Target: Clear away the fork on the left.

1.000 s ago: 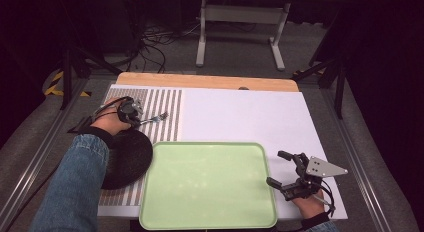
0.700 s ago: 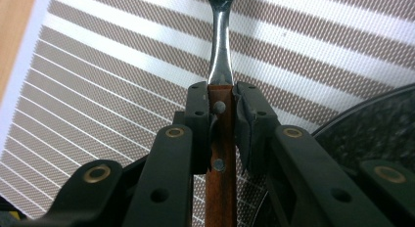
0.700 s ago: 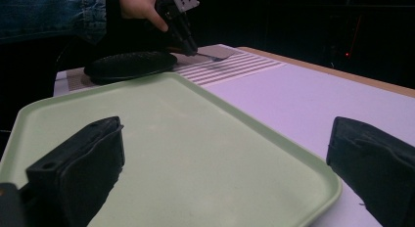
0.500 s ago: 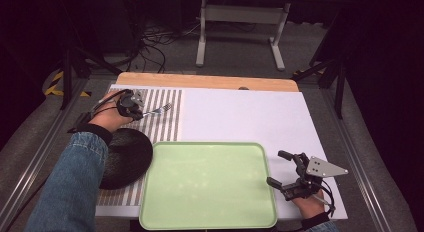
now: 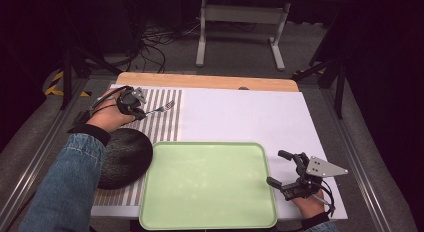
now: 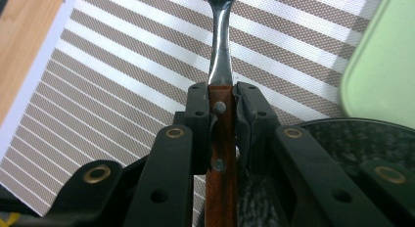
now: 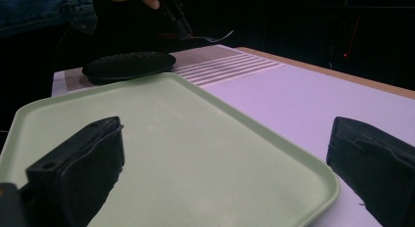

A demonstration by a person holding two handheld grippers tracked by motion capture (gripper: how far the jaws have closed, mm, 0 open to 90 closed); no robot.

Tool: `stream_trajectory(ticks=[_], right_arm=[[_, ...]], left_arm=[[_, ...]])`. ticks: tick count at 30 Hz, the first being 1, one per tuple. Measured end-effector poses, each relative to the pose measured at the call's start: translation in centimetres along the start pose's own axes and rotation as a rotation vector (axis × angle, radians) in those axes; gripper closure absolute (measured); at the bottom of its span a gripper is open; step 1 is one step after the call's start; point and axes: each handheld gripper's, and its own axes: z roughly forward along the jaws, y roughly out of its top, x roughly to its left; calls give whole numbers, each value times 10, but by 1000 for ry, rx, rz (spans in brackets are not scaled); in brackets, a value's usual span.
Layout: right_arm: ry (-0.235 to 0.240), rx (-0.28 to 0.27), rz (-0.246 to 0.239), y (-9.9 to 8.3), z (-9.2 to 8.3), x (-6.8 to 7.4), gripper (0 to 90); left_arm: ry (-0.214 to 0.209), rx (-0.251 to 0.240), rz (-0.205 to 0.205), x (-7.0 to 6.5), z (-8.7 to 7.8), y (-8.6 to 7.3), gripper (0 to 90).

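A fork [image 5: 161, 108] with a brown wooden handle [image 6: 220, 153] and a steel neck is held above the striped placemat [image 5: 160, 123] at the table's left. My left gripper [image 5: 136, 110] is shut on the handle, the tines pointing right. In the right gripper view the fork [image 7: 208, 38] shows far off under the other hand. My right gripper [image 5: 283, 168] stands open near the front right, its jaws wide apart by the right rim of the empty pale green tray [image 5: 210, 182].
A dark speckled plate [image 5: 124, 157] lies on the placemat left of the tray, partly under the left forearm. White paper [image 5: 260, 117] covers the table's middle and right. A wooden strip [image 5: 200, 81] runs along the far edge.
The left gripper has carried the fork a little to the right and up off the placemat. The right gripper has stayed where it was.
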Motion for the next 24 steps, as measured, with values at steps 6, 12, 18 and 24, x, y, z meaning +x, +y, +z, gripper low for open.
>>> stream_trajectory(ticks=[6, 12, 18, 24], right_arm=[[-2, -6, 4, 0, -1, 0, 13], [-2, -4, 4, 1, -1, 0, 13], [-4, -4, 6, 1, -1, 0, 13], [-3, -4, 7, 1, 0, 0, 13]], left_arm=[[-36, -42, -75, -8, -10, 0, 776], [-95, -89, -158, -24, -21, 1, 776], [-147, -103, -246, -42, -26, -1, 776], [-191, -123, -298, -60, -29, -3, 776]])
